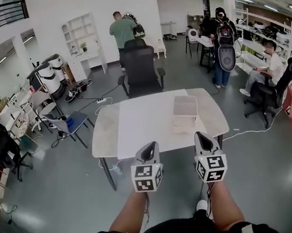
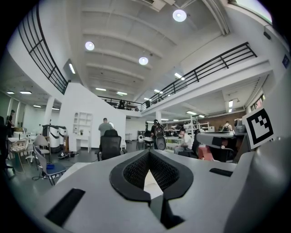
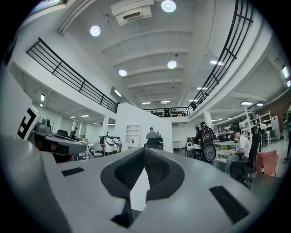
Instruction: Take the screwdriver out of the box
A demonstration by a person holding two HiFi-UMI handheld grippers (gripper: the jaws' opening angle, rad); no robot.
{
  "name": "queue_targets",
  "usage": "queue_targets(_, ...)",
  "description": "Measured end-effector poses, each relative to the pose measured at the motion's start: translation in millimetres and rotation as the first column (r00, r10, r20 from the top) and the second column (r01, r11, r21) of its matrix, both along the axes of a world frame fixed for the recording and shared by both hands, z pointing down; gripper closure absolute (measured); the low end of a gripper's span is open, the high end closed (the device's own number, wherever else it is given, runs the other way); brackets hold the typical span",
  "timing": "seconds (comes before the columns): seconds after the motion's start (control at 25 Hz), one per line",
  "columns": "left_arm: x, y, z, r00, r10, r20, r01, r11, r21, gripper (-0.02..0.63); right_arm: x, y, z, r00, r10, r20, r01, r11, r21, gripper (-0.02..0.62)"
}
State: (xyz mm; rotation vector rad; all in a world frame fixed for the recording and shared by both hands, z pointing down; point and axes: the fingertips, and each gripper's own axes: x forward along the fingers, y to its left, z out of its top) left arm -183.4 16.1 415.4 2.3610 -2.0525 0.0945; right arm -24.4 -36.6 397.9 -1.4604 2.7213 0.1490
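Observation:
A pale, translucent box (image 1: 184,113) stands on the right half of the white table (image 1: 134,122); no screwdriver shows in any view. My left gripper (image 1: 150,146) hangs over the table's near edge, short of the box and to its left, jaws shut with nothing in them. My right gripper (image 1: 204,138) sits just in front of the box's near right corner, also shut and holding nothing. In the left gripper view the left gripper (image 2: 149,153) points level across the room, its tips meeting. The right gripper (image 3: 144,150) shows the same in its own view.
A black office chair (image 1: 139,69) stands at the table's far side. A person in green (image 1: 123,29) stands beyond it, another person (image 1: 223,43) stands at the back right, and a third sits on a chair (image 1: 268,71). A blue folding chair (image 1: 69,124) is left of the table.

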Motion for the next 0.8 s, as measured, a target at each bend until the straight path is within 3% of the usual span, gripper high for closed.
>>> queue_targets(0.32, 1.9, -63.5, 9.8, 1.000, -0.014, 0.005, 0.014, 1.000, -0.007, 0.592, 0.0, -65.8, 11.2, 1.000, -0.025, 0.013, 0.025, 1.000, -0.006, 0.581)
queue_targets(0.8, 27.7, -212.3, 9.1, 0.998, -0.068, -0.009, 0.067, 0.997, -0.024, 0.592, 8.5, -218.0, 20.6, 0.992, -0.116, -0.048, 0.117, 0.993, 0.006, 0.581)
